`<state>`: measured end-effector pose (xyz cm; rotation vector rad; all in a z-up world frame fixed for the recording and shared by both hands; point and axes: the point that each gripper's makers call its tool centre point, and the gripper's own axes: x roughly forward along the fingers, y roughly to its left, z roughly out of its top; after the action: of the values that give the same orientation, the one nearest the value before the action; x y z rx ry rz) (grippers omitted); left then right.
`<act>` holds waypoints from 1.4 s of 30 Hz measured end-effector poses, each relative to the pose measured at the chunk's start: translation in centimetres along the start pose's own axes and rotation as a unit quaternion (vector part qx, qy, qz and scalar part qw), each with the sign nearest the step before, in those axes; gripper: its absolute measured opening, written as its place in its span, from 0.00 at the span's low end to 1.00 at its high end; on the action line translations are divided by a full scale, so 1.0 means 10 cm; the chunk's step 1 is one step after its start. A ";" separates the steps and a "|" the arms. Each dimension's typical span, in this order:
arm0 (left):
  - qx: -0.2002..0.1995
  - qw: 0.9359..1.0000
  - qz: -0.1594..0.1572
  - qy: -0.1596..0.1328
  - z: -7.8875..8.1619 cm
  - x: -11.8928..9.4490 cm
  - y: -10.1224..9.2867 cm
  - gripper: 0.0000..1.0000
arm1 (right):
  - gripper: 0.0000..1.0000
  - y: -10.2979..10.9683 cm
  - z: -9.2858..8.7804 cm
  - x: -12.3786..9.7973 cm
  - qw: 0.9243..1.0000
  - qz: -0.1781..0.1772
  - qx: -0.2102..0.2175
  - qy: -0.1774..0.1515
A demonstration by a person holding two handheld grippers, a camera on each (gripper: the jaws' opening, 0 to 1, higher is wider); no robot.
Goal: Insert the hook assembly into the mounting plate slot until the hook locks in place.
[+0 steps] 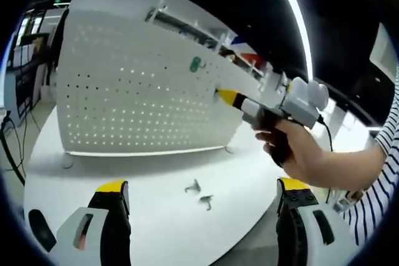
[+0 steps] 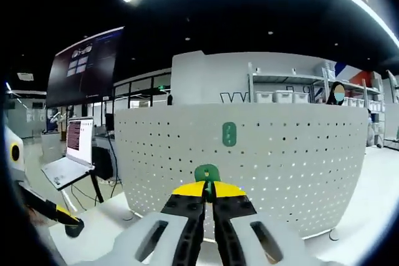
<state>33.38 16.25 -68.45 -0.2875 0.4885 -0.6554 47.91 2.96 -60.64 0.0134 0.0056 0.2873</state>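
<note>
Right gripper (image 2: 208,192) pinched on green hook (image 2: 207,173) before pegboard (image 2: 280,154); left gripper (image 1: 202,186) agape, empty, spare hooks (image 1: 199,194) at twelve o'clock.

Ahead of my left tongs (image 1: 202,200) stands the pegboard (image 1: 137,104), which looks like white painted sheet metal, matt and smooth, with light glinting through its holes. The table (image 1: 156,228) under my jaws is a smooth white top with a soft sheen. Between my jaws lie two small hooks (image 1: 199,194), grey and dull like bare metal. My right tongs (image 2: 209,200) pinch a green hook (image 2: 207,174) that looks like smooth plastic, just short of a similar green plate (image 2: 229,134) on the board. My jaw tips are yellow and black, matt, on glossy white plastic bodies.
</note>
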 end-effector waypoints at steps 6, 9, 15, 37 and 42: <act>-0.003 1.000 0.005 0.011 -0.03 0.02 0.04 0.99 | 0.00 -0.16 0.11 0.10 1.000 -0.013 0.001 -0.010; -0.004 1.000 0.006 0.012 -0.03 0.03 0.05 0.99 | 0.00 -0.20 0.19 0.14 1.000 -0.015 -0.008 -0.021; -0.008 1.000 0.008 0.015 -0.05 0.05 0.07 0.99 | 0.00 -0.31 0.26 0.25 0.999 -0.024 -0.008 -0.032; -0.020 0.999 0.014 0.027 -0.07 0.08 0.14 0.97 | 0.00 -0.65 0.39 0.65 0.996 -0.057 0.042 -0.063; -0.024 0.999 0.017 0.031 -0.08 0.08 0.17 0.97 | 0.00 -0.68 0.41 0.72 0.995 -0.062 0.045 -0.068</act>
<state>34.36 16.99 -70.13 -0.3038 0.5680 -0.6226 56.80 -1.60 -56.69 0.1224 -0.1157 0.1616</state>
